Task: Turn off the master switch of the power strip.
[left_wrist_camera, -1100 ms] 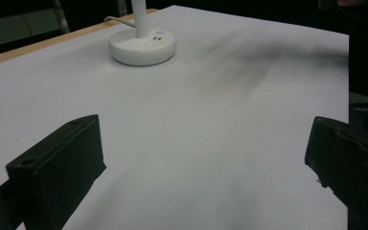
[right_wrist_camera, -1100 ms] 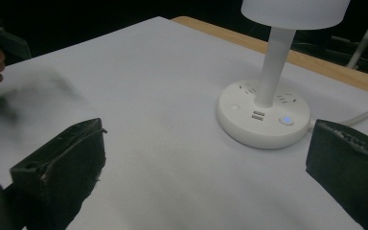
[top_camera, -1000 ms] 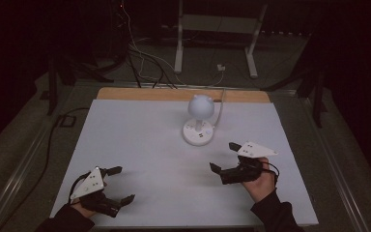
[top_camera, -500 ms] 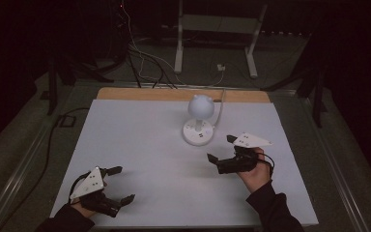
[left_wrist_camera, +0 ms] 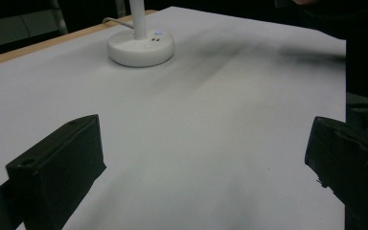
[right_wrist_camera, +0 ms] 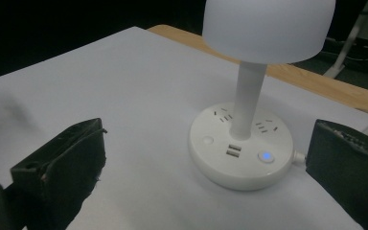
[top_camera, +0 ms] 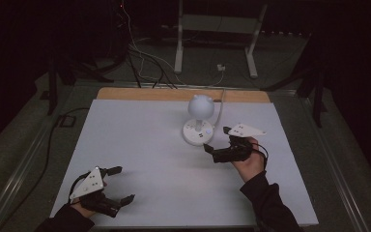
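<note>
Dark room around a white surface [top_camera: 140, 145] with a wood strip along its far edge; background mostly black, cables and a stand's legs barely readable on the floor. White lamp [top_camera: 200, 121] stands upright at the far-centre of the surface: dome shade on a straight stem, round base with socket slots, two USB ports and a small lit blue button [right_wrist_camera: 266, 155]. Shade top is cut off in the right gripper view; in the left gripper view the shade is out of frame, just stem and base. White cord leaves the base toward the far edge, end hard to follow. Right gripper [top_camera: 219, 140] sits just beside the base, fingers spread wide, empty, pointing at it; it has moved forward toward the lamp since a second ago. Left gripper [top_camera: 119, 184] is at the near-left corner, well apart from the lamp, fingers open, empty, unchanged from before. Sleeves are cut off at the bottom edge.
</note>
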Tool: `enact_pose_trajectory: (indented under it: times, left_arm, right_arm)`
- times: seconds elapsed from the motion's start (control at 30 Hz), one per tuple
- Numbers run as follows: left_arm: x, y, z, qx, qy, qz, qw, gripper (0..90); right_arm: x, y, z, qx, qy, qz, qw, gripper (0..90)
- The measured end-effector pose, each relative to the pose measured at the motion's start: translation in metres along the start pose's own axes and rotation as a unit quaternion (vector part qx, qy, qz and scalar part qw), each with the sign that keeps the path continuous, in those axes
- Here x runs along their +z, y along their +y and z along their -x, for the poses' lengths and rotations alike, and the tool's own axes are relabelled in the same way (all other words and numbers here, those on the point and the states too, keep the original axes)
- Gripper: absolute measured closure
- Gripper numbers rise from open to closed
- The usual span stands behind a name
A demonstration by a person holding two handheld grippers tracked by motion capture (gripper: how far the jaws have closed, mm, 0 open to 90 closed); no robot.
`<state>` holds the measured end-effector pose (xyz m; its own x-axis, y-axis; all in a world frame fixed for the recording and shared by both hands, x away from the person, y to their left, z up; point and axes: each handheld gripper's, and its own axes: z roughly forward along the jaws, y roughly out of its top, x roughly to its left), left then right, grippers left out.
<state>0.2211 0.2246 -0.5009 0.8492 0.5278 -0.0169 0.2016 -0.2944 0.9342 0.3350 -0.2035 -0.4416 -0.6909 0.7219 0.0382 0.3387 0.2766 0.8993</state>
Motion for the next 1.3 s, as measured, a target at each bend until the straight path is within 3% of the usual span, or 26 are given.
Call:
enact_pose_trajectory:
  times: [0.73, 1.3]
  left_arm:
    - [0.001, 0.0, 0.0, 0.002, 0.002, -0.003, 1.0, 0.3]
    - [0.001, -0.001, 0.0, 0.0, 0.0, -0.002, 1.0, 0.3]
  right_arm:
    - [0.033, 0.004, 0.021, 0.016, -0.017, -0.017, 0.9996, 0.0]
    - [0.052, 0.003, 0.035, 0.025, -0.046, -0.033, 0.9981, 2.2]
